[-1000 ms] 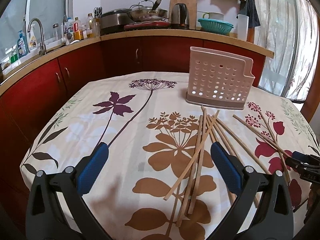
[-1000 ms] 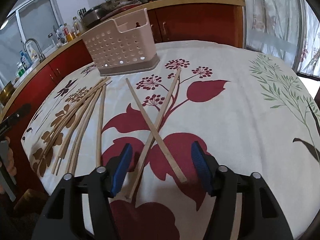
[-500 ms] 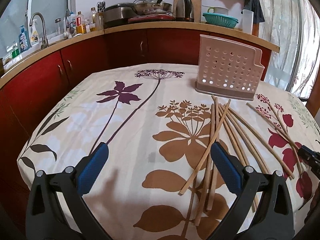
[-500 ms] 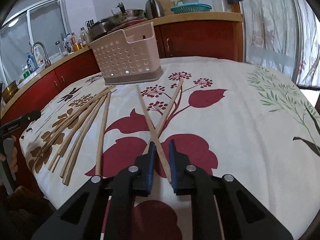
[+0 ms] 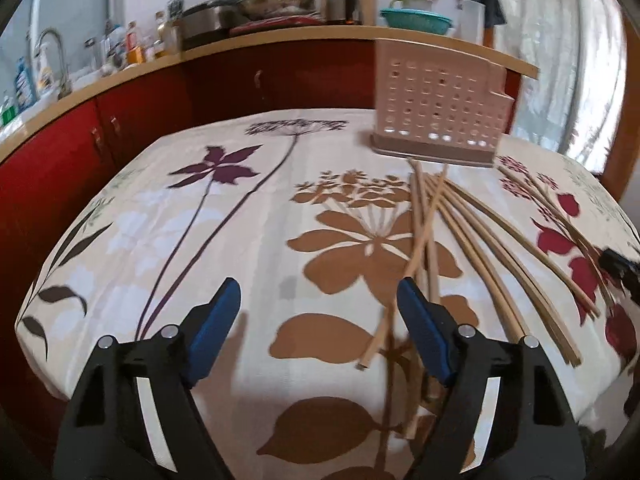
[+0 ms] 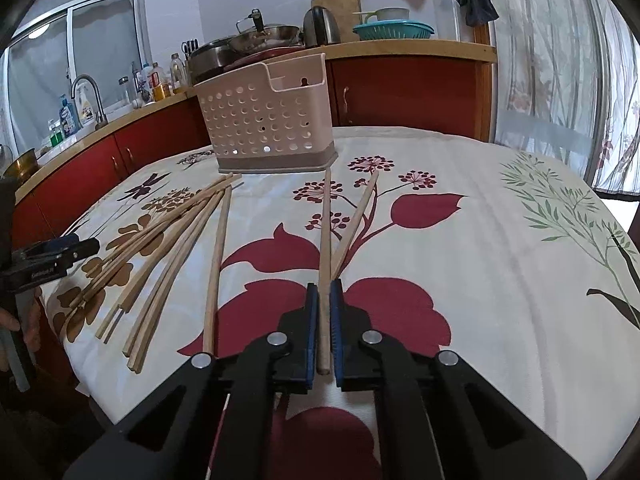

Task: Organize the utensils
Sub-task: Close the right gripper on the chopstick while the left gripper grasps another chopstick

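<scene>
Several wooden chopsticks (image 5: 460, 216) lie spread on the flowered tablecloth in front of a pink perforated utensil holder (image 5: 438, 104), which stands upright at the table's far side. My left gripper (image 5: 320, 300) is open and empty, low over the cloth; its right pad sits beside the near chopstick ends. My right gripper (image 6: 324, 292) is shut on one chopstick (image 6: 325, 236) that points straight ahead at the holder (image 6: 268, 120). A second chopstick (image 6: 356, 220) lies angled just right of it. The loose bunch (image 6: 168, 248) lies to the left.
A red cabinet counter (image 6: 400, 46) with pans, a kettle and a teal colander runs behind the table. A sink with bottles (image 5: 48, 68) is at the far left. Curtains (image 6: 560, 60) hang on the right. The left gripper's tip (image 6: 56, 254) shows at the right view's left edge.
My right gripper closed from open onto one chopstick and turned it toward the holder. My left gripper drew its open jaws narrower and moved closer to the chopstick bunch.
</scene>
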### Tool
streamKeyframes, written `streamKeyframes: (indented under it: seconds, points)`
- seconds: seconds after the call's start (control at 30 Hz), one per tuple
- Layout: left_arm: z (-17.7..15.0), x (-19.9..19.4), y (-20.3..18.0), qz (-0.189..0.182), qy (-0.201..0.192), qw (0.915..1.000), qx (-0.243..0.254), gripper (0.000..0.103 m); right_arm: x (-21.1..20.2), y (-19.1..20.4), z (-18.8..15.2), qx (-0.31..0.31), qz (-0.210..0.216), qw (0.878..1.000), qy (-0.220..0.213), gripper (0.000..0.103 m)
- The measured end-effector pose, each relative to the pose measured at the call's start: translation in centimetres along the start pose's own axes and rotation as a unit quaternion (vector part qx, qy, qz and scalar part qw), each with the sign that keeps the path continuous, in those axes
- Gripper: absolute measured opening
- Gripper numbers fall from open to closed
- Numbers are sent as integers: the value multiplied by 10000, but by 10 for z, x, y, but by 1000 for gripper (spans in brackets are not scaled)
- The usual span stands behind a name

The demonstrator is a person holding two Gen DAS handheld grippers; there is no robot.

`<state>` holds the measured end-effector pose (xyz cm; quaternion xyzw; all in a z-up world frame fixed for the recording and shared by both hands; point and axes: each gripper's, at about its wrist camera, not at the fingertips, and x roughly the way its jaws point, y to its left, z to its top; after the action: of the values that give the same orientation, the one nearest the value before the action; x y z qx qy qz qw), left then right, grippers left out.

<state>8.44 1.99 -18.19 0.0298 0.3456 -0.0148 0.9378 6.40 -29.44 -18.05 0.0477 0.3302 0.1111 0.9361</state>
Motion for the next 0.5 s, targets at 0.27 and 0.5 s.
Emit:
streamKeyframes:
  seconds: [0.27,0.5]
  points:
    - [-8,14,-9,-519,174,9979,356,44,0,0,0,3,1,10000,0,7]
    - [-15,14,-14,-893,136,9950,429,23,1,2,0,48,38,10000,7,7]
